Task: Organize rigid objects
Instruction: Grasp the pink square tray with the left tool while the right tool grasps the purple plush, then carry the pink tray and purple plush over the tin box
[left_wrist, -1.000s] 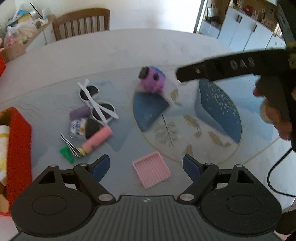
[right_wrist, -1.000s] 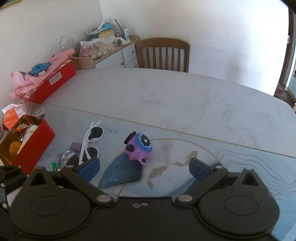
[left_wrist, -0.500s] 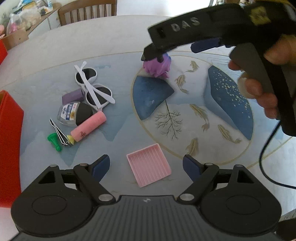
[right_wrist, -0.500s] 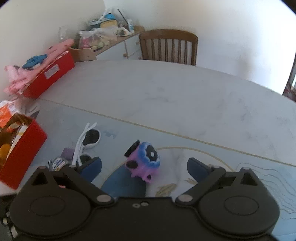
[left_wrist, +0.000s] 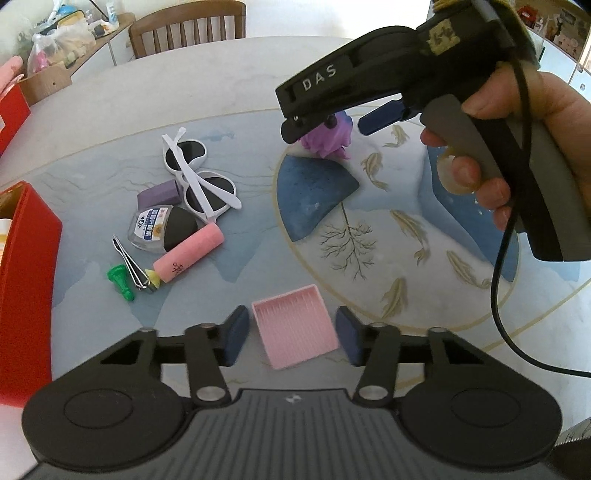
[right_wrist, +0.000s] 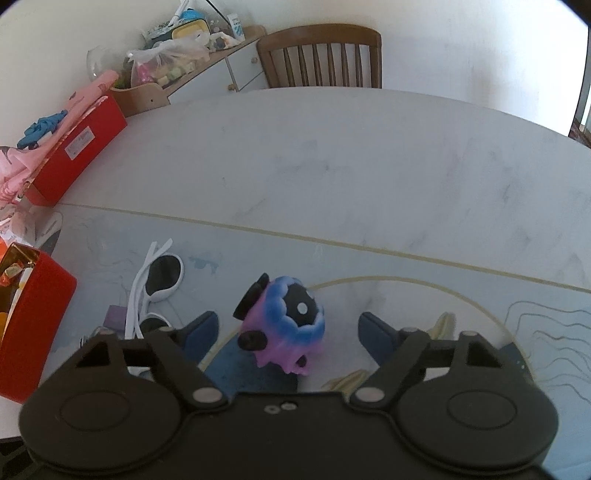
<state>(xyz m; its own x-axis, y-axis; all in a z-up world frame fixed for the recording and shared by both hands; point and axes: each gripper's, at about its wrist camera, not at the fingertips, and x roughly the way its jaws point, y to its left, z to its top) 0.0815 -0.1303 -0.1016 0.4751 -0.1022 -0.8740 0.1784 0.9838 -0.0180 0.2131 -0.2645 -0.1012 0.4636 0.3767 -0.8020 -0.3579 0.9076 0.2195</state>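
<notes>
The pink ridged tray (left_wrist: 294, 328) is positioned flat on the printed table mat (left_wrist: 258, 243), between the 2 blue pads of the left gripper (left_wrist: 291, 336). The jaws of this gripper are closing; a narrow gap is seen on each side of the tray, so no contact is made and nothing is gripped.

The purple and blue toy (right_wrist: 284, 326) is located on the mat at the rim of the gold circle, standing between the fingers of the right gripper (right_wrist: 288, 332). These jaws are also closing, but clear space is visible on both sides of the toy and nothing is held. In the left wrist view, the toy (left_wrist: 327, 138) is partly covered by the right gripper (left_wrist: 332, 123), which is carried by a hand (left_wrist: 517, 147) wrapped around the grey handle.

To the left of the tray, well apart from it, a cluster of items is laid out: white sunglasses (left_wrist: 197, 175), a purple block (left_wrist: 158, 194), a small clear bottle with a black cap (left_wrist: 159, 229), a pink cylinder (left_wrist: 188, 254), metal tweezers (left_wrist: 129, 266) and a green pawn-shaped piece (left_wrist: 120, 280). The sunglasses rest partly against the bottle.

A red box (left_wrist: 26, 280) is located at the left edge of the table (right_wrist: 351, 166). A wooden chair (right_wrist: 321, 57) is placed at the far side.
</notes>
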